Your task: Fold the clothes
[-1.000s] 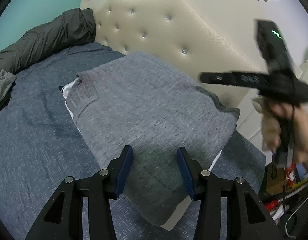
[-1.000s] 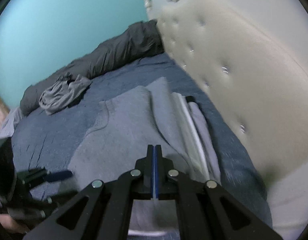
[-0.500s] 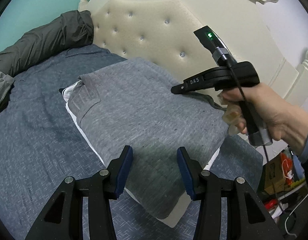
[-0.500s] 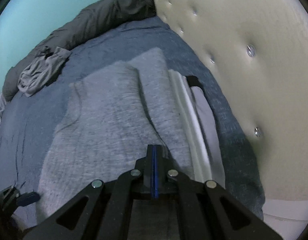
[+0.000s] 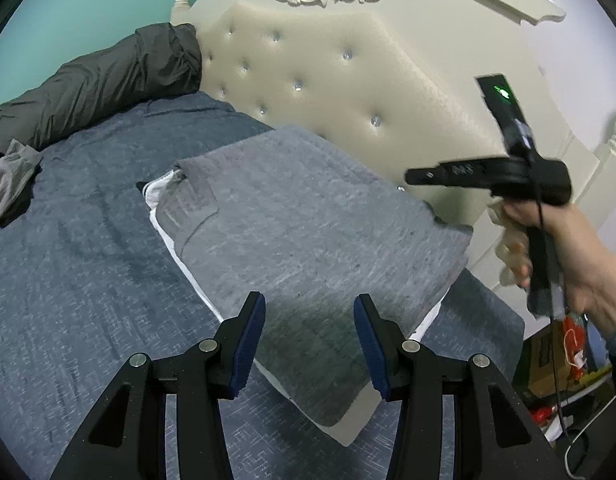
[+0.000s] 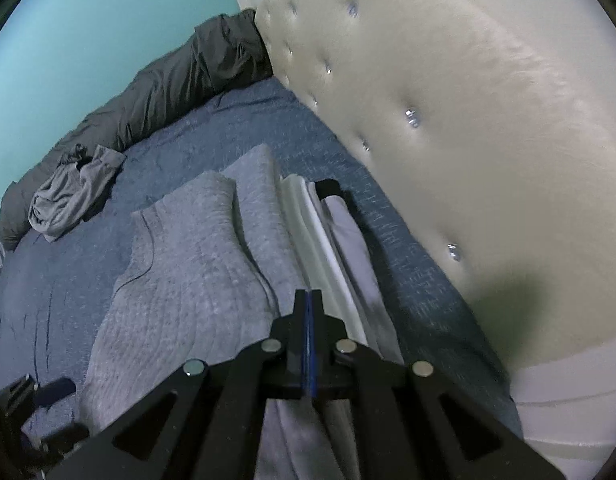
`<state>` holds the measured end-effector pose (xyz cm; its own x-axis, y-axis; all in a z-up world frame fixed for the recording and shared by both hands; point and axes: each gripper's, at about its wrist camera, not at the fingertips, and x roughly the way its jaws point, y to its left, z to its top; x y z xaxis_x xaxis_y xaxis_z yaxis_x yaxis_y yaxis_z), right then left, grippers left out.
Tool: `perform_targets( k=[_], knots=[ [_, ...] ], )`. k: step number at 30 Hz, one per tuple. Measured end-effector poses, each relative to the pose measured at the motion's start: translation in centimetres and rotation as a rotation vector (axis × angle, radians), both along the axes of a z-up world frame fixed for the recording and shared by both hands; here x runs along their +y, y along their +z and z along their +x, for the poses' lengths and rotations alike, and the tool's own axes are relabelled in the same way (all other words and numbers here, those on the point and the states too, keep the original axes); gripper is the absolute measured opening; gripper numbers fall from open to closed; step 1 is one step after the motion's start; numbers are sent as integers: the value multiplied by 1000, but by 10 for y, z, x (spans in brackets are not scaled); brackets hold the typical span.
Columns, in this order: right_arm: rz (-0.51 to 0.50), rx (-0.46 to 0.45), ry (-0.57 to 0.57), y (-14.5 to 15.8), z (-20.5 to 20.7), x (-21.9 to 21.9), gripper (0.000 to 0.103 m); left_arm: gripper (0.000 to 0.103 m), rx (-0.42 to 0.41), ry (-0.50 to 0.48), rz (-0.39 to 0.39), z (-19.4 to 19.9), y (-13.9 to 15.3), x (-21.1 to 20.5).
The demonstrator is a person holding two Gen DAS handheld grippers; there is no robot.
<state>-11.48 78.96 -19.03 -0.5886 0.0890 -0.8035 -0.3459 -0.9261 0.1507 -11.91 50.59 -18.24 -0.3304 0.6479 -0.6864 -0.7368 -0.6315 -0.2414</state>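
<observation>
A folded grey shirt (image 5: 308,208) lies on top of a stack of folded clothes on the blue bed sheet (image 5: 75,280); white layers (image 5: 157,220) stick out under it. My left gripper (image 5: 310,306) hovers open over the shirt's near edge, with nothing between its pads. A hand holds my right gripper (image 5: 412,178) in the air above the shirt's right side, shut and empty. In the right wrist view that shut gripper (image 6: 308,298) points along the stack's edge, where the grey shirt (image 6: 187,280) and the white layers (image 6: 308,220) show.
A cream tufted headboard (image 5: 348,80) stands close behind the stack. A rolled dark duvet (image 5: 95,84) lies along the teal wall, and a crumpled grey garment (image 6: 71,196) lies on the sheet beside it. Boxes and cables (image 5: 568,356) clutter the floor past the bed's right corner.
The right gripper swung in over the shirt's right part half a second ago, then drew back to the right and tilted up. The left gripper kept still and open.
</observation>
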Motion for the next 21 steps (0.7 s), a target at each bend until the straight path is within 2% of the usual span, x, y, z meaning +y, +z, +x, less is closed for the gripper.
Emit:
perform_targets(
  k=[7, 21],
  knots=[
    [32, 70, -5, 28, 39, -23, 0, 50, 19, 19, 19, 14, 31, -14],
    [78, 142, -22, 84, 112, -93, 1, 56, 78, 44, 66, 62, 100, -54]
  ],
)
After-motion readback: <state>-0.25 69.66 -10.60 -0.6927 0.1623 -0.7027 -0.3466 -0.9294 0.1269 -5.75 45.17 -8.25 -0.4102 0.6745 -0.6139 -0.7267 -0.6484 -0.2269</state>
